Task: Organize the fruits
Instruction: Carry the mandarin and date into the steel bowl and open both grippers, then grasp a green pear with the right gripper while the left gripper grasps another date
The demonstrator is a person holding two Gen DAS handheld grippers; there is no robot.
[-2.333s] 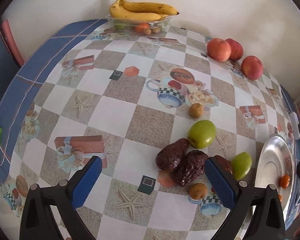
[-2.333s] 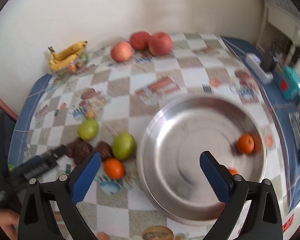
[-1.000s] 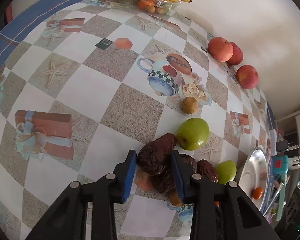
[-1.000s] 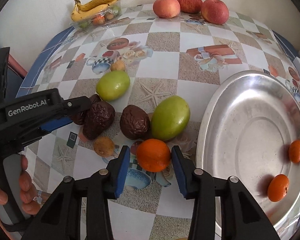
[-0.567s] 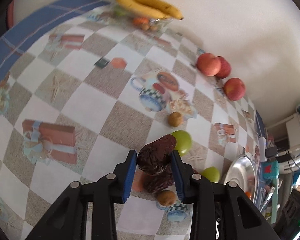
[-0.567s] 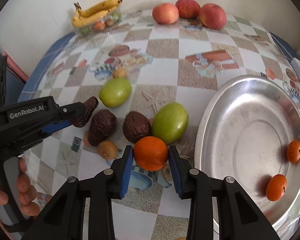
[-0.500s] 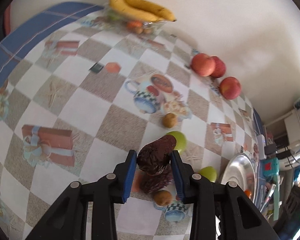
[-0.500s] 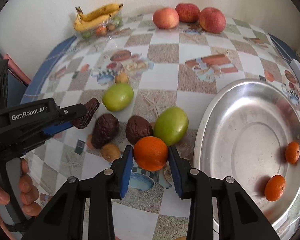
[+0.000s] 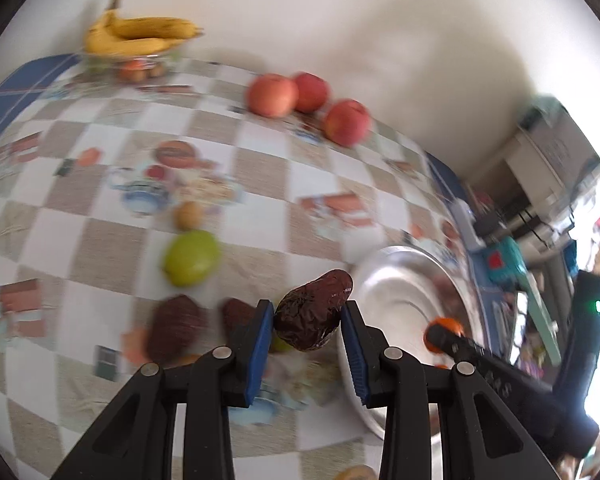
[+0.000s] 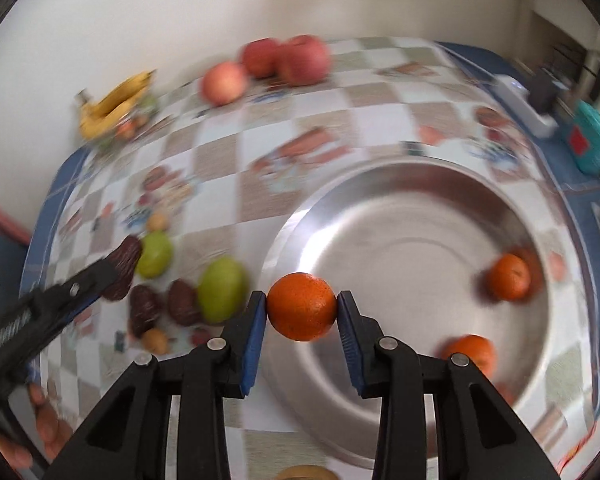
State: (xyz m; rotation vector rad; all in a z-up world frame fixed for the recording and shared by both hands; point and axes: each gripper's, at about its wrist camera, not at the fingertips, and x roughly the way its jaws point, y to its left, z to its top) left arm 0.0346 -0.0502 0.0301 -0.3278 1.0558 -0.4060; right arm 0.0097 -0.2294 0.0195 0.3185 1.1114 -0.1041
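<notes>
My left gripper (image 9: 306, 314) is shut on a dark wrinkled fruit (image 9: 312, 310) and holds it in the air above the table, left of the steel tray (image 9: 384, 276). My right gripper (image 10: 302, 306) is shut on an orange (image 10: 301, 306) and holds it over the left rim of the steel tray (image 10: 380, 208). Two small oranges (image 10: 508, 276) lie in the tray at the right. The left gripper with its dark fruit also shows in the right wrist view (image 10: 122, 268).
Two dark wrinkled fruits (image 10: 162, 304), two green fruits (image 10: 220, 290) and small brown fruits (image 10: 156, 340) lie left of the tray. Three red apples (image 9: 308, 100) and a banana box (image 9: 136, 46) stand along the back wall. A power strip (image 10: 524, 108) and teal object (image 10: 594, 140) are at the right.
Both grippers have lifted their fruit off the table and swung right toward the steel tray. The orange now hangs over the tray's left rim.
</notes>
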